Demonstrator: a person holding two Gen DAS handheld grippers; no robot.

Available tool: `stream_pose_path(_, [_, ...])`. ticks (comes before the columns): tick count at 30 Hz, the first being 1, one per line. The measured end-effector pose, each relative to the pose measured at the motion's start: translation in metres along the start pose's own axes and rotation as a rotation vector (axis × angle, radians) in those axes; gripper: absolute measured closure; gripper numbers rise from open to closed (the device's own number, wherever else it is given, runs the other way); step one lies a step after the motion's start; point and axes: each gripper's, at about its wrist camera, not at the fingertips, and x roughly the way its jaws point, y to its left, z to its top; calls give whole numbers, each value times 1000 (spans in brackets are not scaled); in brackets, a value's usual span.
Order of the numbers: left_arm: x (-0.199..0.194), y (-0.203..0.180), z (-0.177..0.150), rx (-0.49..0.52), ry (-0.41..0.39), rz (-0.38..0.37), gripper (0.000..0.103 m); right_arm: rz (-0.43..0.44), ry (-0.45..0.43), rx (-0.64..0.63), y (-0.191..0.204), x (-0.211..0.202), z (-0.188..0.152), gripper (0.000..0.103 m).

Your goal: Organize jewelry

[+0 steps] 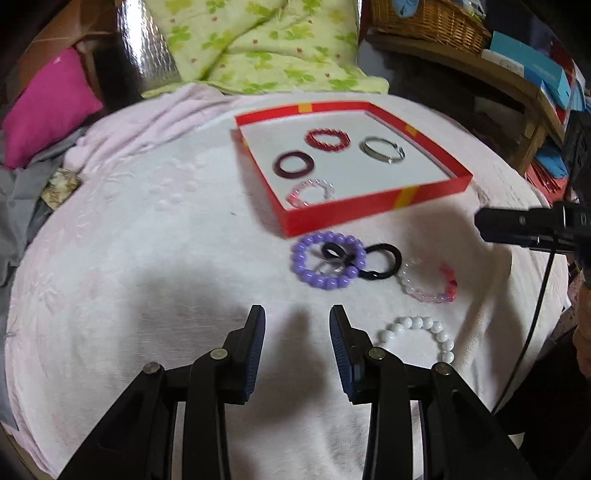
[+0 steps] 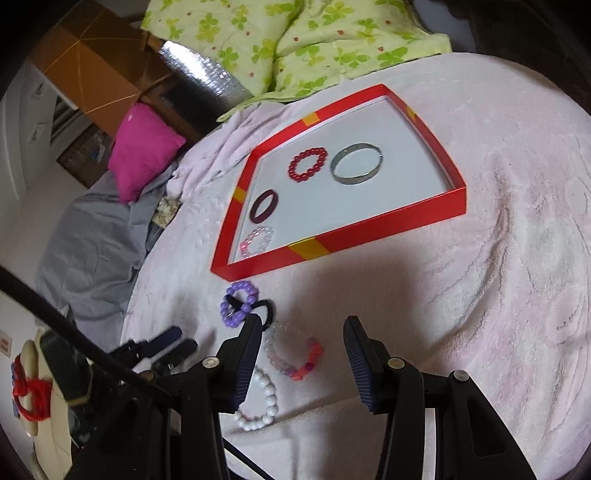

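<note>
A shallow red box lies on the pale pink blanket. It holds a red bead bracelet, a silver bangle, a dark maroon ring and a pink clear bead bracelet. In front of the box lie a purple bead bracelet, a black loop, a clear pink-red bracelet and a white bead bracelet. My left gripper is open and empty, just short of them. My right gripper is open above the pink-red bracelet.
A green floral quilt and a magenta pillow lie beyond the box. A wicker basket and blue boxes stand on a wooden shelf at right. Grey cloth lies at left.
</note>
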Motion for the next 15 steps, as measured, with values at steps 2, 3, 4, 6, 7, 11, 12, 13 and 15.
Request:
stream_pose_path(2, [7,-3,3,-6,22,0,66,4,2,36,-6,2,2,53])
stream_pose_path(3, [9,-3,3,-7,28,-2,66,13,9,57,-9,5,4,53])
stream_pose_path(4, [12,-3,4,-8,34,-6,66,23,21,67,-10,7,4,53])
stream_pose_path(6, [13,-5,7,-9,37,-24,66,38,59,55,-8,15,4,53])
stream_pose_path(7, [12,-7,7,-5,35,-31,66,33,74,35,-5,19,3,53])
stream_pose_path(11, [9,-12,7,21,21,-39,66,-8,123,-31,4,32,-2,54])
stream_pose_path(12, [9,-10,8,17,21,-35,66,-11,132,-33,4,35,-3,54])
stream_pose_path(13, [10,-8,8,8,24,-33,66,-12,137,-30,3,37,-4,54])
stream_pose_path(15, [13,-4,10,-12,34,-35,66,-16,143,-26,2,40,-5,54])
